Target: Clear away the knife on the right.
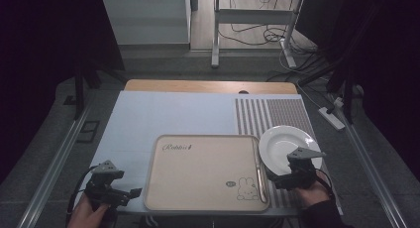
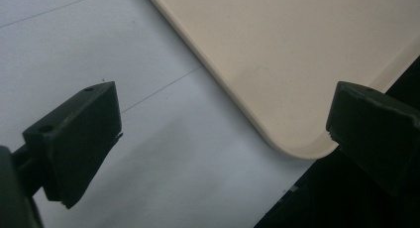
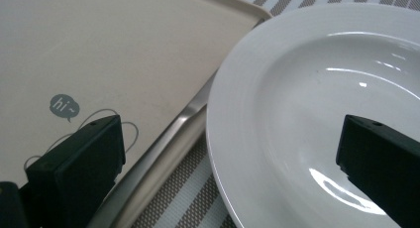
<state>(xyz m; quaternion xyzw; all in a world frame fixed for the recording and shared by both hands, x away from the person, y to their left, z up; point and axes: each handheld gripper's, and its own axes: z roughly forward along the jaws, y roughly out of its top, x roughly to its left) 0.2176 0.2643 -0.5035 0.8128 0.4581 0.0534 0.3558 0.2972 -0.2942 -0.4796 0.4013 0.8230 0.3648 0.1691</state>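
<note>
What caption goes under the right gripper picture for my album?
Open right gripper poised over the near rim of a white plate, beside a beige tray with a metal utensil along its edge.

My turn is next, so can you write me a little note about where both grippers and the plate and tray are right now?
Left gripper: open, holding nothing, by the tray's near left corner.
Right gripper: open, holding nothing, over the near rim of the white plate.
The plate sits on the striped mat, right beside the beige tray, with nothing on it.
A metal utensil lies along the tray's right edge.
Done: nothing gripped so far.
Left: probably grip the plate; the right gripper is nearest.
</note>
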